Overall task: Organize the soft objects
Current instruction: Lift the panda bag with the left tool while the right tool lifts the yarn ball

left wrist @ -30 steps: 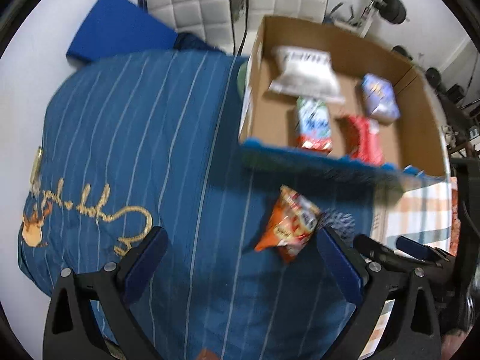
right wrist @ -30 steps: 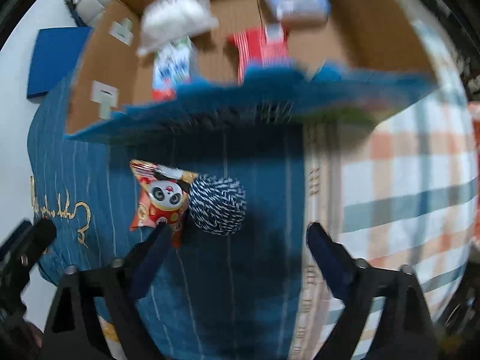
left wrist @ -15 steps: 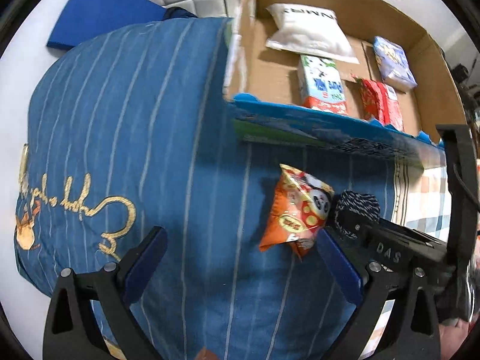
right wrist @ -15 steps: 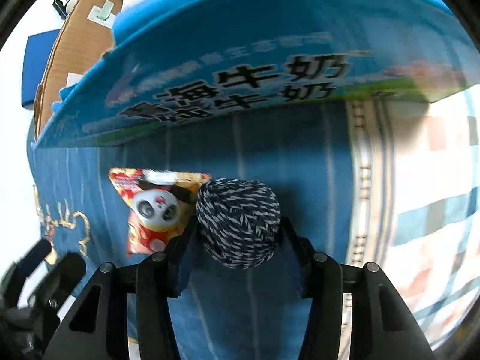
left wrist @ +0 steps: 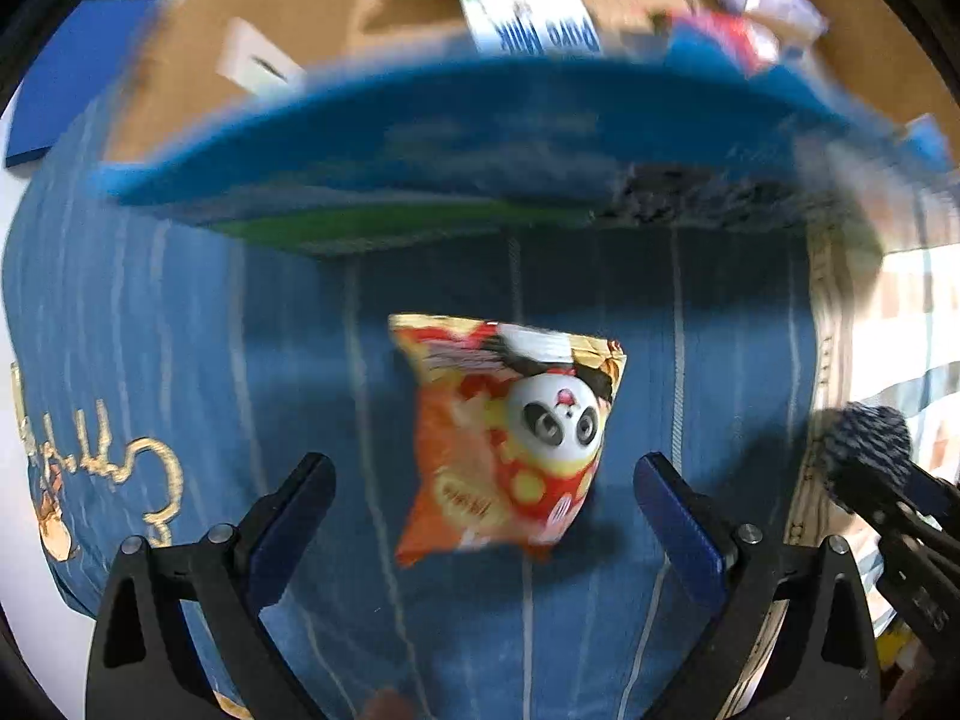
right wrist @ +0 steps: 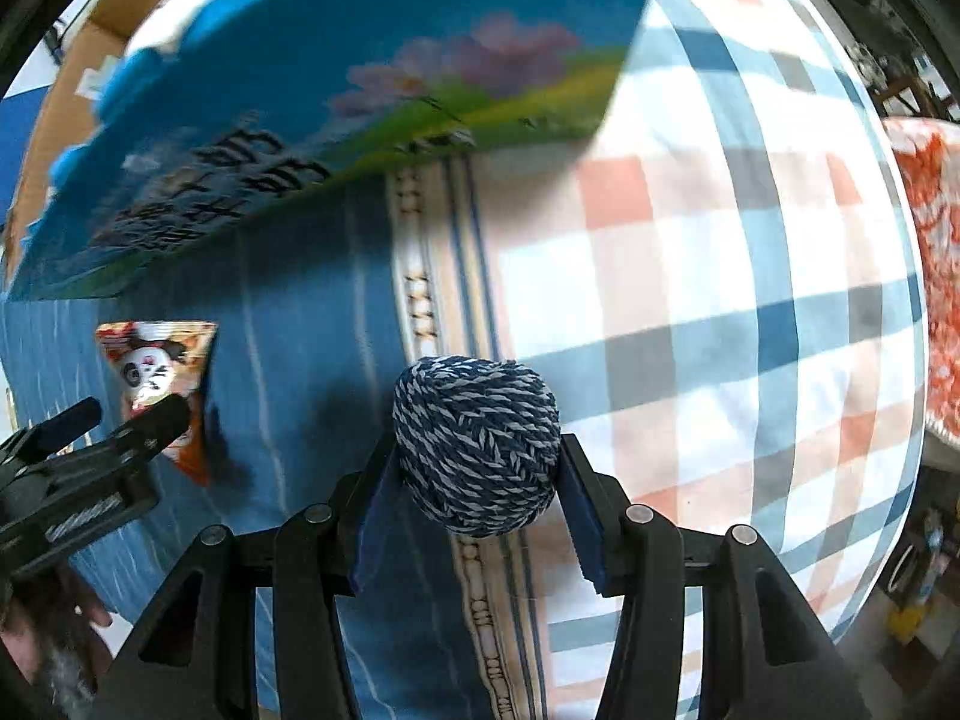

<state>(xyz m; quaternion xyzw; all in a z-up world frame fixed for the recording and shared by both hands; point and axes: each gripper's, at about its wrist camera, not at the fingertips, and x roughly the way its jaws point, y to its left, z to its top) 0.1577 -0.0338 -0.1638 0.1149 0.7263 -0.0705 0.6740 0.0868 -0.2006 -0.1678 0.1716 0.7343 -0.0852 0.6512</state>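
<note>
An orange panda snack bag (left wrist: 510, 438) lies on the blue striped cloth (left wrist: 180, 330), in front of the cardboard box (left wrist: 420, 138). My left gripper (left wrist: 483, 516) is open, with its fingers on either side of the bag's near end. My right gripper (right wrist: 474, 474) is shut on a blue-and-white yarn ball (right wrist: 477, 444) and holds it above the seam between the blue cloth and the plaid cloth (right wrist: 720, 270). The ball also shows at the right in the left wrist view (left wrist: 867, 444). The snack bag shows at the left in the right wrist view (right wrist: 159, 372).
The box holds several packets (left wrist: 528, 18) and has a blue printed front wall (right wrist: 300, 120). The left gripper shows in the right wrist view (right wrist: 90, 450). An orange patterned cloth (right wrist: 930, 270) lies at the far right. A blue mat (left wrist: 66, 96) lies beyond the cloth.
My right gripper closed on the yarn ball and carried it up and right, away from the snack bag. My left gripper moved in over the snack bag, still open.
</note>
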